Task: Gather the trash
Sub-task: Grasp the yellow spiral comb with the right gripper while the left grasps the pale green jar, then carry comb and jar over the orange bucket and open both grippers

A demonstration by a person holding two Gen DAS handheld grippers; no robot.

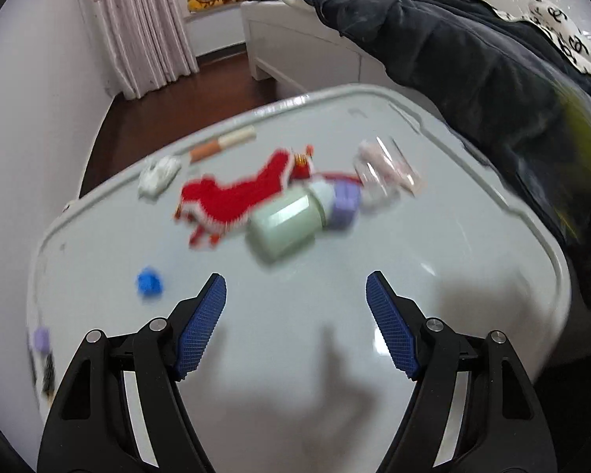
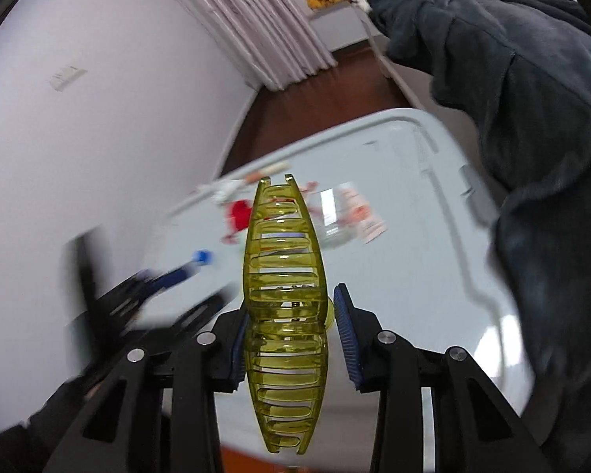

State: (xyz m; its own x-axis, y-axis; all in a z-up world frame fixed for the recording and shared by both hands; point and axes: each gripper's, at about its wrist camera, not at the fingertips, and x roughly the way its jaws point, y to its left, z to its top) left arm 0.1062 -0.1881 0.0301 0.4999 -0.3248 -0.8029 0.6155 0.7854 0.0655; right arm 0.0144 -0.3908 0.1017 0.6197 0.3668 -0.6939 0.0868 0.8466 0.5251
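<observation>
While the right gripper (image 2: pixel 291 315) carries a translucent yellow plastic claw hair clip (image 2: pixel 283 307) above the pale grey surface (image 1: pixel 335 335), the empty left gripper (image 1: pixel 295 287), spread wide, likely next targets the crumpled blue scrap (image 1: pixel 149 283) beside it.

yellow hair clip (image 2: pixel 283 307); red cloth (image 1: pixel 236 197); mint bottle (image 1: pixel 283 224); blue cap (image 1: pixel 149 282)

A translucent yellow-green hair claw clip (image 2: pixel 283 303), ribbed with open slots, stands lengthwise between the right hand-held gripper's (image 2: pixel 291 327) pads. On the worktop (image 1: pixel 295 354) lie a crumpled white paper wad (image 1: pixel 158 175), a small blue scrap (image 1: pixel 149 283) and a clear wrapper (image 1: pixel 386 173).
</observation>
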